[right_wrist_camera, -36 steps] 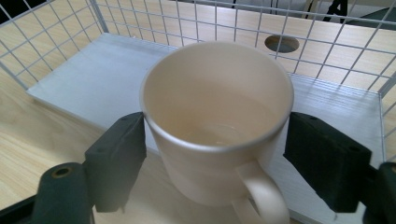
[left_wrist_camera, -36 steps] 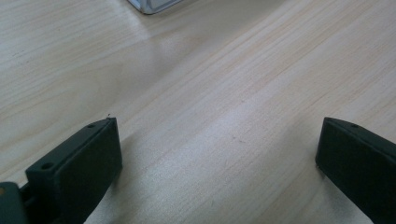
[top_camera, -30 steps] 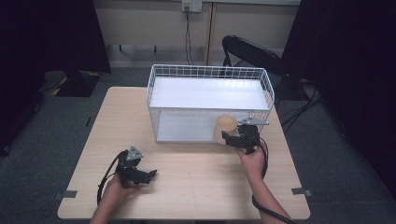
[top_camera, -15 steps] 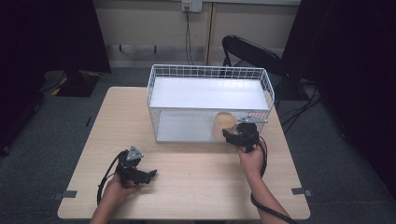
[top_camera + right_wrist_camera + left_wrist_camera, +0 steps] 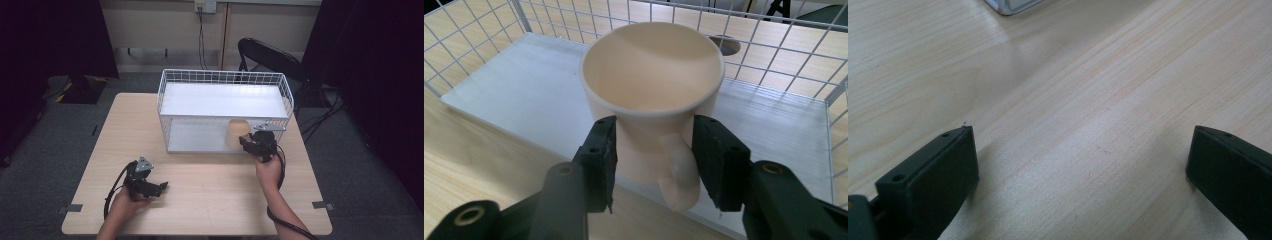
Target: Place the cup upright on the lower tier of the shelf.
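A beige mug (image 5: 236,132) (image 5: 654,75) stands upright on the lower white shelf of a wire rack (image 5: 225,80), at its front right, handle (image 5: 679,170) turned toward me. My right gripper (image 5: 247,141) (image 5: 654,132) sits level at the shelf's front edge. Its jaws have just been closing and now flank the handle close to the mug's wall. The right pad is at the handle and a gap remains on the left, so it is open. My left gripper (image 5: 160,187) (image 5: 1080,140) rests wide open over bare table, nothing between its jaws.
The wooden table (image 5: 215,190) has free room in front of and left of the rack. The rack's white upper shelf (image 5: 225,100) lies above the mug. A black folding chair (image 5: 270,55) stands behind the table.
The right gripper's jaws have drawn closer together around the mug's handle. Both hands have kept their places.
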The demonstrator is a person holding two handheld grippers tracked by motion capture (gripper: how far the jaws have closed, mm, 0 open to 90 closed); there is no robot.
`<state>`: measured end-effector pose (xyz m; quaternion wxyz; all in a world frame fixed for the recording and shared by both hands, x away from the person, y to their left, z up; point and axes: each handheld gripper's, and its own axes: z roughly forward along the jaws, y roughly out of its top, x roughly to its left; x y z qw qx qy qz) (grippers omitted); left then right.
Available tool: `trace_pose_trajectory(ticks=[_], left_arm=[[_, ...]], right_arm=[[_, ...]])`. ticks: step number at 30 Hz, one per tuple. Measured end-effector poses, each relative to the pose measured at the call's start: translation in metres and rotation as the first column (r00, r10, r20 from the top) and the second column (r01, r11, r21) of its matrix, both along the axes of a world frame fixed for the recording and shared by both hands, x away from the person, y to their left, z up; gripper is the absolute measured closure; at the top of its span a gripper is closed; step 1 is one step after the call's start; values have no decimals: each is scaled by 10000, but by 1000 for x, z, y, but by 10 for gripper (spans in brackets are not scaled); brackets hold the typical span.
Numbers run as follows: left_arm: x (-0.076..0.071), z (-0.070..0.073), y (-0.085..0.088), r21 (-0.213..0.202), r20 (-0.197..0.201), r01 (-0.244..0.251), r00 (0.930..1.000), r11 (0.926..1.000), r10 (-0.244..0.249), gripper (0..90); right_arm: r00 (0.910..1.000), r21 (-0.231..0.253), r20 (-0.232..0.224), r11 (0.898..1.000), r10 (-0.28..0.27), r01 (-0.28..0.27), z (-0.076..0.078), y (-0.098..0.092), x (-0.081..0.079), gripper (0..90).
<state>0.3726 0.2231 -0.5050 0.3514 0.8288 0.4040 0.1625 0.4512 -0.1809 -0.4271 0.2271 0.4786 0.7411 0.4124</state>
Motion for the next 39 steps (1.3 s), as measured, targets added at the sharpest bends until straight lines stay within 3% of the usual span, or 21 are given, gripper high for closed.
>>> trace_pose_trajectory(ticks=[39], left_arm=[[0, 0, 0, -2, -2, 4, 10000, 10000, -4, 0]], right_arm=[[9975, -49, 530, 9989, -467, 470, -4, 13, 9, 641]])
